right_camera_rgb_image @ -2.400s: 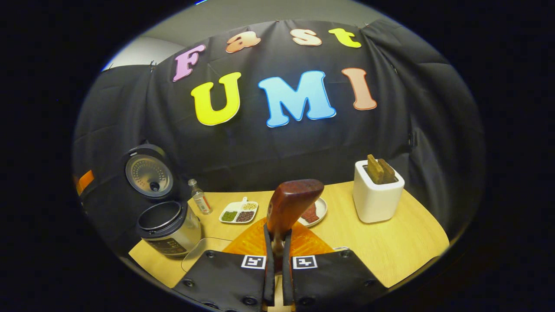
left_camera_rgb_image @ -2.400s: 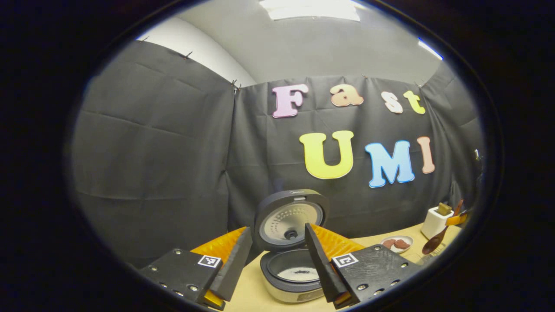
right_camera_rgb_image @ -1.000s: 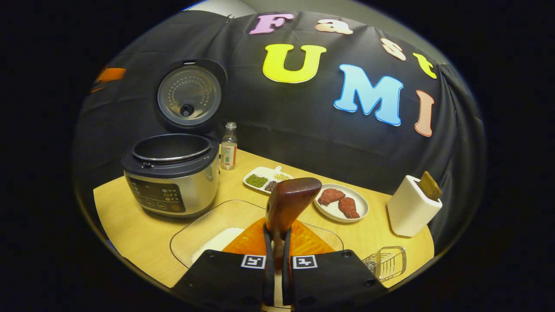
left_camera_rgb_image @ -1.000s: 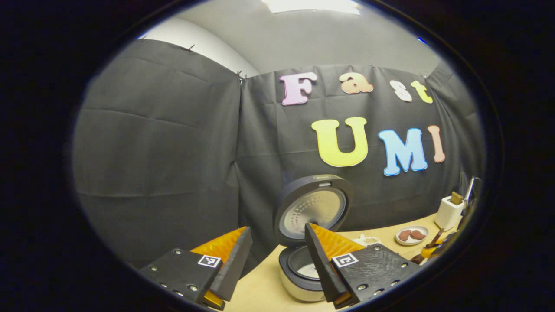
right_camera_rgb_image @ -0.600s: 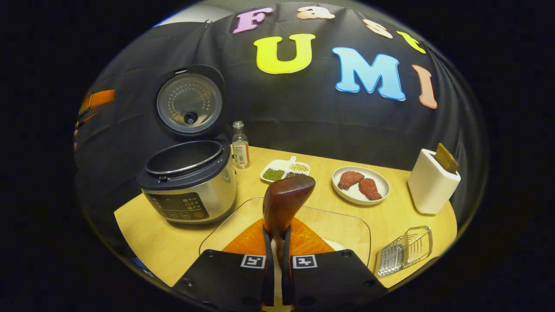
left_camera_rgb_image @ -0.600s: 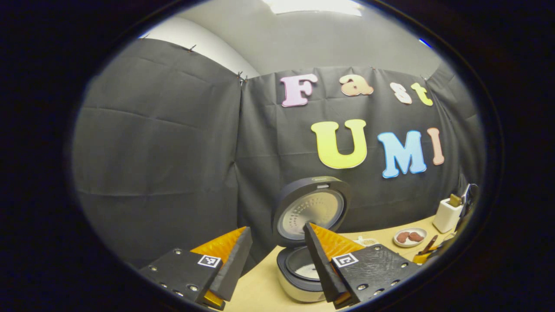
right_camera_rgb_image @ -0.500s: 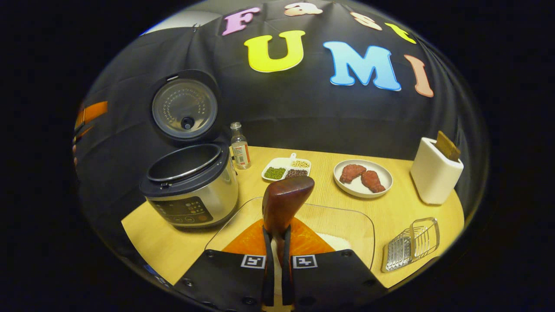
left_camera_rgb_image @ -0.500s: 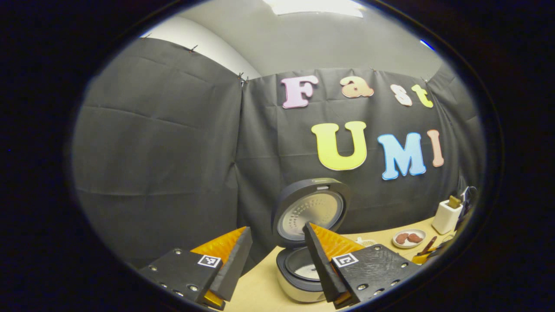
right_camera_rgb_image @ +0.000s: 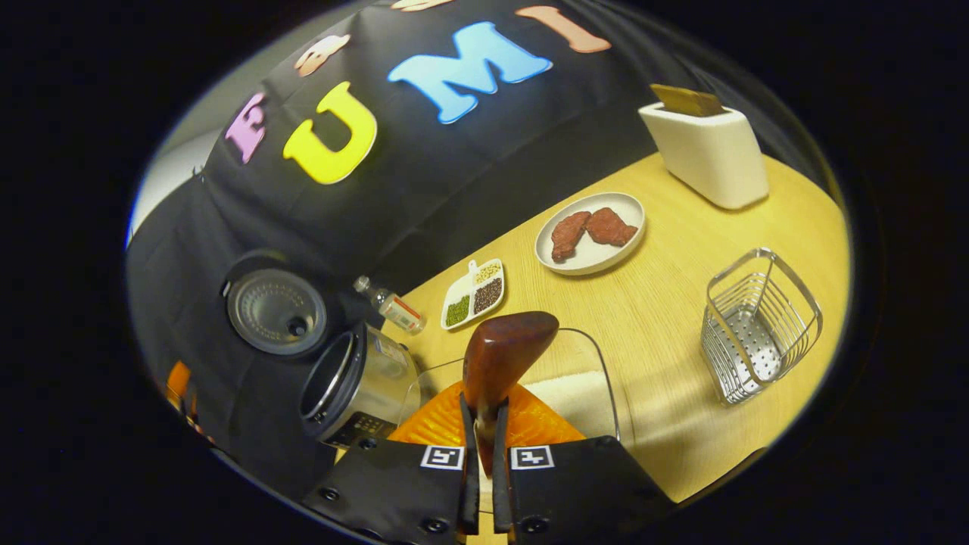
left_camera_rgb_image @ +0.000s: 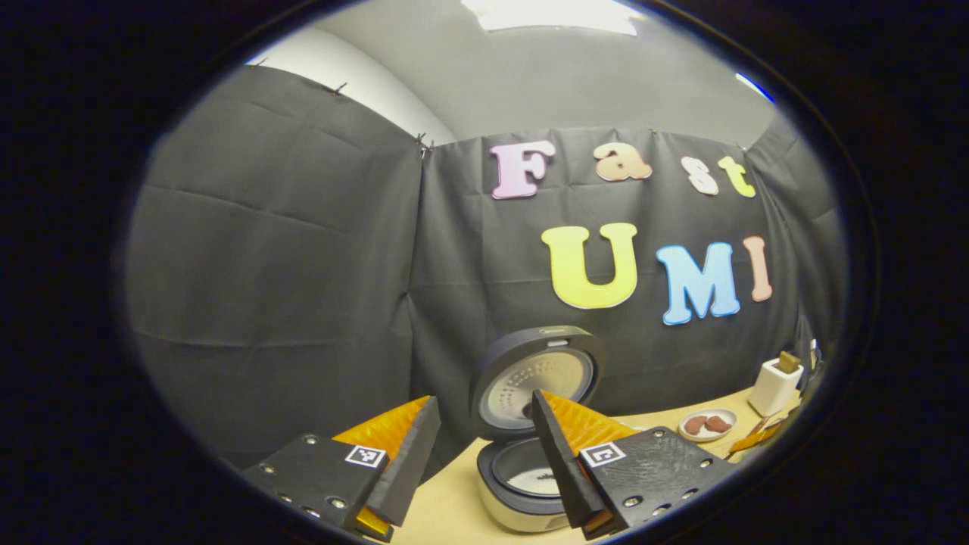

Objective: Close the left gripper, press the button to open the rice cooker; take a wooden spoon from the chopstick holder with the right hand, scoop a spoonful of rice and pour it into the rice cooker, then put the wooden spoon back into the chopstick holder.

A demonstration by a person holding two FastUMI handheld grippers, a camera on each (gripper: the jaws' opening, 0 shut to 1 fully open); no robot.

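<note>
Spoon (right_camera_rgb_image: 500, 356) sits pinched in the right gripper (right_camera_rgb_image: 484, 424), over the rice tray (right_camera_rgb_image: 606, 393). Dip slowly, then go to the open rice cooker (right_camera_rgb_image: 356, 386) at 9 o'clock. Left gripper (left_camera_rgb_image: 477, 446) is open, holding nothing.

Dim booth, overhead glare (edges warped)

Each gripper is built from flat black plates fastened with round silver screws and marked with small square black-and-white tags: the left gripper (left_camera_rgb_image: 478, 439) and the right gripper (right_camera_rgb_image: 483, 446); ribbed facings are seen on the fingers' inner sides
</note>
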